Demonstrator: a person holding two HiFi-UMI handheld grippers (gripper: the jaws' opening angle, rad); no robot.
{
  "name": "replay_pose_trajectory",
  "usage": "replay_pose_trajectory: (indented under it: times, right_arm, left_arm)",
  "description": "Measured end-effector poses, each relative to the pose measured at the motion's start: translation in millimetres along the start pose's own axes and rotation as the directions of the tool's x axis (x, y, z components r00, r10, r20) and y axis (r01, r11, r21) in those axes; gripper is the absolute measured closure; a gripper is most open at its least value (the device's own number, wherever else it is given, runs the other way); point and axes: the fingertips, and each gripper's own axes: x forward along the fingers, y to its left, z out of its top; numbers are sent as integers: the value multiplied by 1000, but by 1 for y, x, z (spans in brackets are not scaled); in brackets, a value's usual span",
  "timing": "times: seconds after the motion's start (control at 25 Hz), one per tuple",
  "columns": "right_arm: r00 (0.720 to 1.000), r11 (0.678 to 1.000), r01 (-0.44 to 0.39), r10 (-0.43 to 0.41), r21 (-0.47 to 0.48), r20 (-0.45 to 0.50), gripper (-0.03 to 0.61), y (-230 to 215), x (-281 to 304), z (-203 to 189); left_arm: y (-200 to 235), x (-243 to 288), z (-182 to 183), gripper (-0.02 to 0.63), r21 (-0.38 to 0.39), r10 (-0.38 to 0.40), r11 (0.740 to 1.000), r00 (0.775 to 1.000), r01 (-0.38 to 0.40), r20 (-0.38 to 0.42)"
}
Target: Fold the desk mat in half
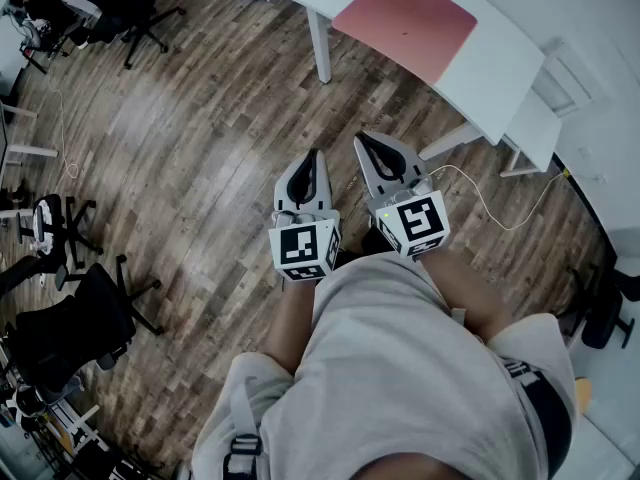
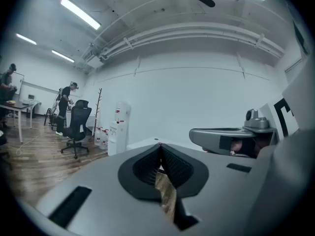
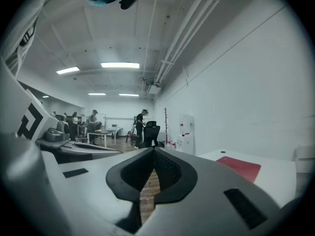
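A red desk mat (image 1: 405, 23) lies flat and unfolded on a white desk (image 1: 505, 68) at the far right of the room. It also shows in the right gripper view as a red desk mat (image 3: 241, 167) on the white desk (image 3: 275, 163). I stand on the wood floor, well short of the desk. My left gripper (image 1: 314, 155) and right gripper (image 1: 361, 139) are held side by side in front of my body. Both are shut with nothing between the jaws, as the left gripper (image 2: 159, 144) and right gripper (image 3: 153, 149) show in their own views.
Black office chairs (image 1: 85, 313) stand at the left and another chair (image 1: 125, 3) at the top left. A thin cable (image 1: 490, 206) runs over the floor near the desk legs. A water dispenser (image 3: 186, 131) stands by the wall. People (image 3: 140, 124) work at tables far off.
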Motion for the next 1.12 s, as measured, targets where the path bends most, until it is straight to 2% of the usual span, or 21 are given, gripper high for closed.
replay_pose_trajectory:
  times: [0.24, 0.52, 0.8, 1.0, 1.12]
  right_arm:
    - [999, 999, 31, -30, 27, -13, 537, 5, -2, -14]
    - [998, 997, 58, -56, 50, -35, 537, -8, 15, -29]
    - [996, 994, 72, -68, 85, -57, 537, -57, 77, -36]
    - [995, 993, 58, -50, 100, -87, 537, -102, 123, -42]
    - [992, 992, 47, -32, 117, -124, 537, -131, 142, -53]
  left_arm:
    - [6, -10, -23, 601, -41, -29, 999, 998, 27, -49]
    - [8, 11, -42, 601, -72, -72, 995, 991, 64, -114]
    - [26, 80, -41, 601, -97, -137, 988, 975, 121, -175]
    - [35, 151, -43, 601, -67, -170, 985, 959, 159, -226]
    - [31, 194, -53, 601, -144, -209, 974, 941, 176, -264]
